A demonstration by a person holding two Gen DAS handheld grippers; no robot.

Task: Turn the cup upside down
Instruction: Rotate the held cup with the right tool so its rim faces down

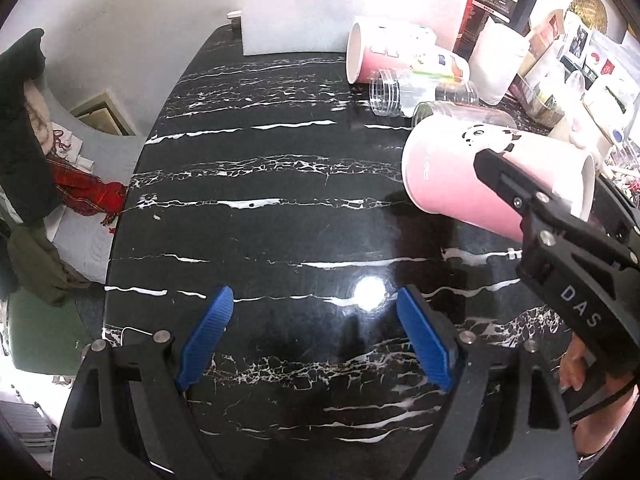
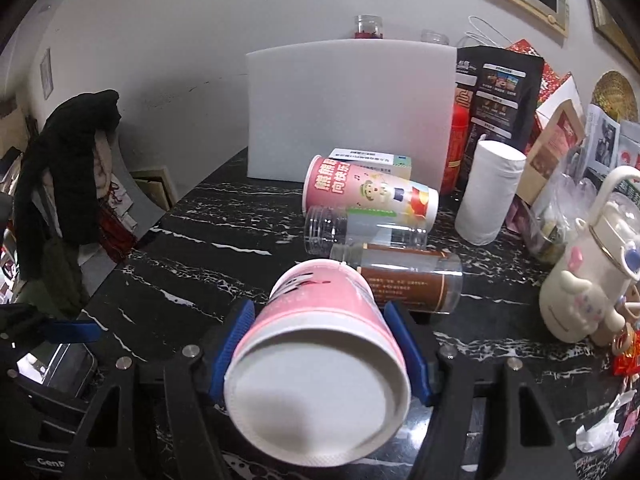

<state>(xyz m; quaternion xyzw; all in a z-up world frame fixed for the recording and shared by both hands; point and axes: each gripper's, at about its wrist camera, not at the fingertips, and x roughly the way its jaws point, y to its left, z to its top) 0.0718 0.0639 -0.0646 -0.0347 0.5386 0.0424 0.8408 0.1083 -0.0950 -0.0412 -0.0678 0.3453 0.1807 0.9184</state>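
We hold a pink paper cup (image 2: 320, 364) clamped between the blue pads (image 2: 236, 344) of our right gripper (image 2: 320, 356). The cup is lifted above the black marble table (image 1: 260, 184) and tipped on its side, its white base facing the right wrist camera. From the left wrist view, the same cup (image 1: 472, 172) shows a panda print. Our left gripper (image 1: 316, 336) hangs over the table with its blue pads spread apart, gripping nothing. Behind, another pink cup (image 2: 368, 196) and two clear jars (image 2: 364, 232) lie on their sides.
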